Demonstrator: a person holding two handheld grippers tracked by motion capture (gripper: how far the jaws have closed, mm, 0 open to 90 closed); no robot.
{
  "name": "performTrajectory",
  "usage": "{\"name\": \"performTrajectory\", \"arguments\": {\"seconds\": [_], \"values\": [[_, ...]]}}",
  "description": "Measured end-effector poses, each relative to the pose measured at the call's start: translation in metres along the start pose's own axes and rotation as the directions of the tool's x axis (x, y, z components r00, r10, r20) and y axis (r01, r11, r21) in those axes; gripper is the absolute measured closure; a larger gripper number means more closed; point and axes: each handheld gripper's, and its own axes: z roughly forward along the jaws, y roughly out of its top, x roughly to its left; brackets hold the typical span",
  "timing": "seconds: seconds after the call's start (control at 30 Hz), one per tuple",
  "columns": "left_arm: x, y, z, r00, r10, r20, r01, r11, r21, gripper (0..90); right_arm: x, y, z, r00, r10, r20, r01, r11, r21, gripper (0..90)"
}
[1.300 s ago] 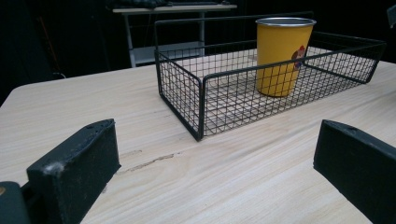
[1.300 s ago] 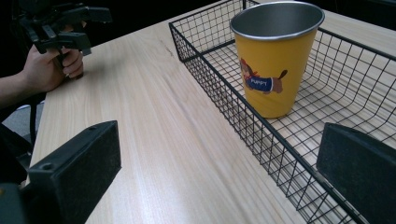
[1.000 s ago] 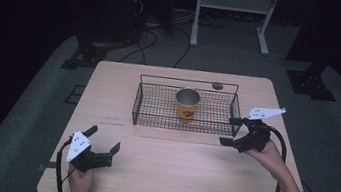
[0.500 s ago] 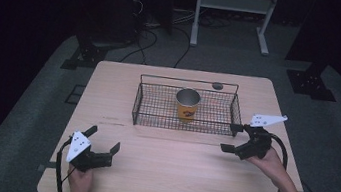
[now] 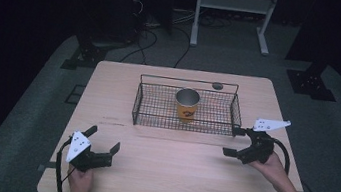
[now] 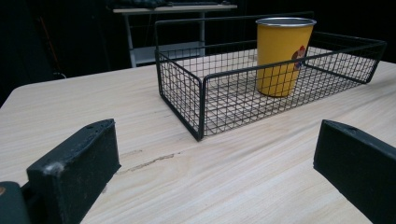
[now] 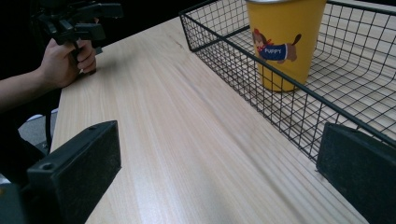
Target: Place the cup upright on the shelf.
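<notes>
A yellow metal cup [image 5: 187, 105] with a dog picture stands upright inside a black wire basket [image 5: 155, 119] at the table's far middle. The cup [image 6: 282, 55] and basket [image 6: 205, 88] lie ahead of my left gripper [image 5: 101, 143], which rests open near the front left edge with nothing between its jaws. My right gripper [image 5: 234, 141] is open just off the basket's near right corner, one jaw close to the wire. In the right gripper view the cup [image 7: 283, 42] sits behind the basket wall [image 7: 261, 93].
A small dark round object [image 5: 217, 86] lies on the wooden table [image 5: 173, 172] behind the basket. A white shelf frame [image 5: 234, 4] and cables stand on the floor beyond. The other hand and its gripper [image 7: 74, 23] appear far off in the right gripper view.
My right gripper has drawn back toward the front and slightly right, away from the basket's right end. The left gripper has stayed put.
</notes>
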Motion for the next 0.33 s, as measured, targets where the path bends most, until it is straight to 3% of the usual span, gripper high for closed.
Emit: {"name": "performTrajectory", "arguments": {"seconds": [0.33], "values": [[0.0001,0.0001,0.0005,1.0000,0.001,-0.003,-0.001,1.0000,0.001,0.0,0.0054,-0.0062,-0.0012,1.0000,0.005,-0.005,-0.005,1.000,-0.023,0.0]]}}
